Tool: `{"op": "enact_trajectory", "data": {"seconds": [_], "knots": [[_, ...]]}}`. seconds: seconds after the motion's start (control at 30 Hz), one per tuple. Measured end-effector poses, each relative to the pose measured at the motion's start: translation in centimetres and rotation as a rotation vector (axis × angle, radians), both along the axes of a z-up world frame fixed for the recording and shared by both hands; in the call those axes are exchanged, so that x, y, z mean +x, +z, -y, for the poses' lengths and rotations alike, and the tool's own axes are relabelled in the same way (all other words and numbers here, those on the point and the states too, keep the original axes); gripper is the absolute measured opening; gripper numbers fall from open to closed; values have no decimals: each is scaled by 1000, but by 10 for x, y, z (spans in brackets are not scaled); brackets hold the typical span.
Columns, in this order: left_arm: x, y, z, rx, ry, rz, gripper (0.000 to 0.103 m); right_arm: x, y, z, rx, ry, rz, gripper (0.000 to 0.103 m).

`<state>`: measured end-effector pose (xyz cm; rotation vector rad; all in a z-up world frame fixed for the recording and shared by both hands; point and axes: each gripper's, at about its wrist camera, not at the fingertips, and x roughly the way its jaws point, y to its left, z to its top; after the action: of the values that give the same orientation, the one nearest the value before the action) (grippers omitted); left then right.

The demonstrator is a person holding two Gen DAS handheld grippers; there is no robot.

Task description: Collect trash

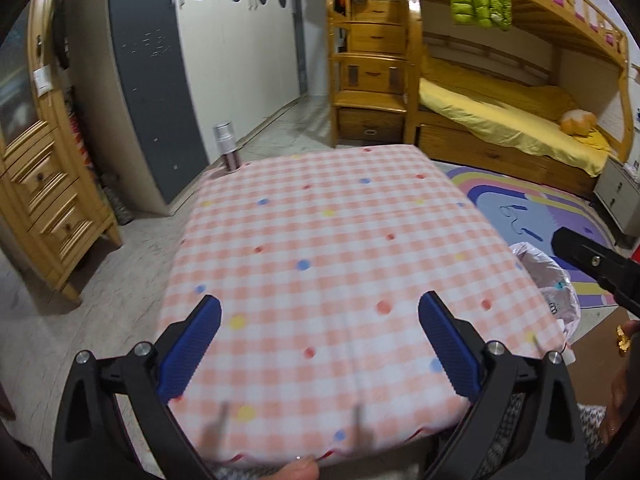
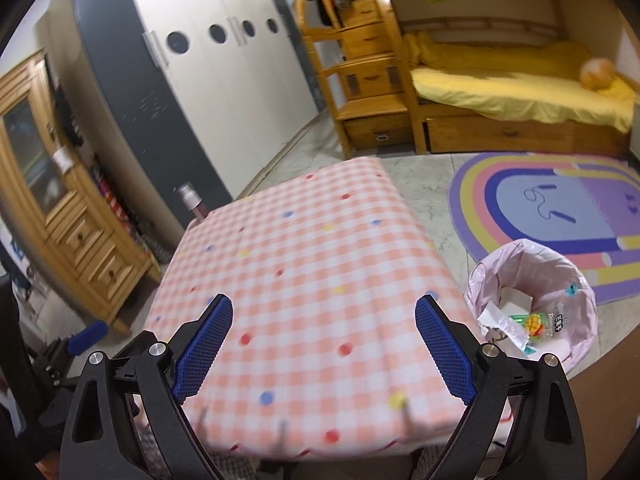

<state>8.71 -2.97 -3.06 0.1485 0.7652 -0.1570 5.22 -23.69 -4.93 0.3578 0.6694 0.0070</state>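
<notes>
The checkered table (image 2: 312,264) lies under both tools. The lined trash bin (image 2: 532,308) stands on the floor just right of the right tool (image 2: 324,344), wrappers inside. The left tool (image 1: 320,344) and the right gape wide, empty.

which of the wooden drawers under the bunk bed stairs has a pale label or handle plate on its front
The bottom stair drawer, nearest the floor, has a small pale plate on its front. The stair drawers above it show only dark handles.

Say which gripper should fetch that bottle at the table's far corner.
Left, probably. The bottle stands at the far left corner; the left gripper sits on that side, open and empty. The right gripper is nearer the bin.
</notes>
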Motion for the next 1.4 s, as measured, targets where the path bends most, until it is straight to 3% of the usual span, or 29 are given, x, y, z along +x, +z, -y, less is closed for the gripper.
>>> {"op": "enact_trajectory", "data": {"seconds": [0.37,0.57,1.4], "knots": [[-59,28,-48,42,72,4,96,-62,41,-40,-160,54,-43,92],[-77,41,-56,45,82,16,96,-83,48,-51,-228,85,-43,92],[-83,46,-52,36,75,20,96,-90,50,-47,-218,75,-40,92]]}}
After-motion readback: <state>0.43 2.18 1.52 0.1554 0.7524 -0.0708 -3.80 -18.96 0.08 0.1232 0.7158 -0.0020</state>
